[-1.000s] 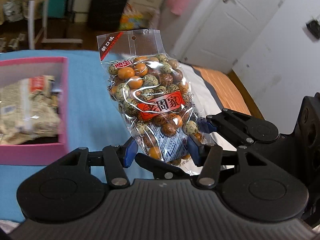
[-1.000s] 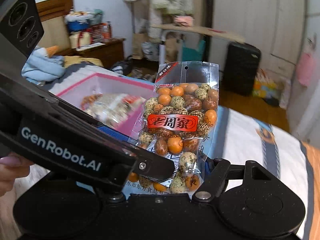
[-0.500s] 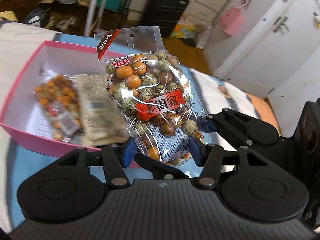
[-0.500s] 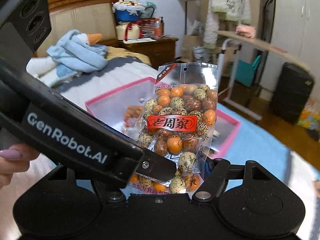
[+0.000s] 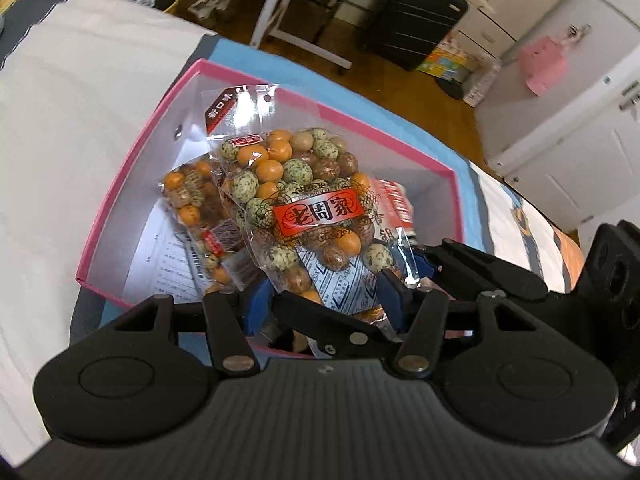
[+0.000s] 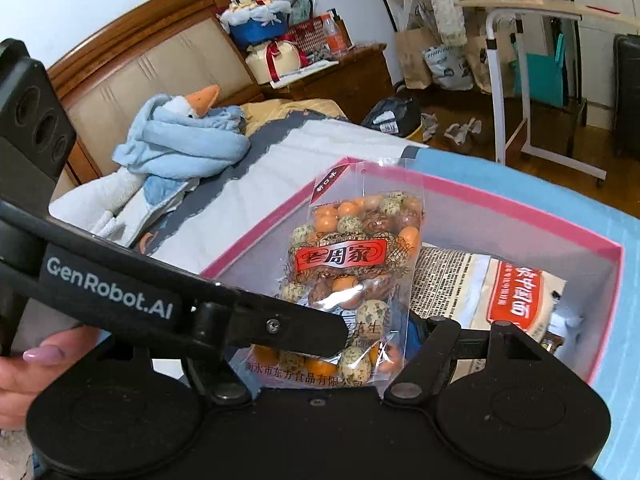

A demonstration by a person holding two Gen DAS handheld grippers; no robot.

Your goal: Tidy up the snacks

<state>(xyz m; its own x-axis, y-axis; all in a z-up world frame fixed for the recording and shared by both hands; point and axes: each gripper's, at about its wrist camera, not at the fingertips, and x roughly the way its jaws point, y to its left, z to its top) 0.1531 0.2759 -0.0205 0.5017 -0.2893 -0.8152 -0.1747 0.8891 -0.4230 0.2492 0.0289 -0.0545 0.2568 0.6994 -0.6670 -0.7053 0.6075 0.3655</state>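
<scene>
Twin grippers share one load above a bedroom's sorting box. The left gripper [image 5: 326, 300] has its blue pads [image 5: 256, 304] closed partway on the lower end of a clear bag of coated peanuts [image 5: 304, 184], one pad at each side edge. The right gripper [image 6: 328, 340] stands wider and clamps the same bag near its bottom seam. One of its fingers crosses in front of the plastic and the other sits at the bag's right edge. A hand [image 6: 24, 372] with a painted nail steadies the left tool from below.

The bed [image 6: 328, 140], under a white cover with a dark scalloped border, fills most of both views. A blue cloth [image 5: 400, 120] lies over it, and on that cloth sits a pink-rimmed box [image 5: 120, 184] with pale inner walls. The held bag stands upright over the open box near its front wall, hang tab uppermost and red label facing the cameras. Whether its bottom touches anything beneath cannot be told.

Inside the box a pale packet with a red label [image 6: 516, 288] lies toward the right-hand side. A second, smaller bag of the same mixed peanuts [image 5: 192, 196] lies on the floor of the box to the left of the held one, on top of a printed sheet [image 5: 168, 256].

A plush goose wrapped in blue fabric [image 6: 180, 136] rests near the headboard, well apart from the box. A black suitcase [image 5: 416, 12] stands on the wooden floor beyond the bed.
</scene>
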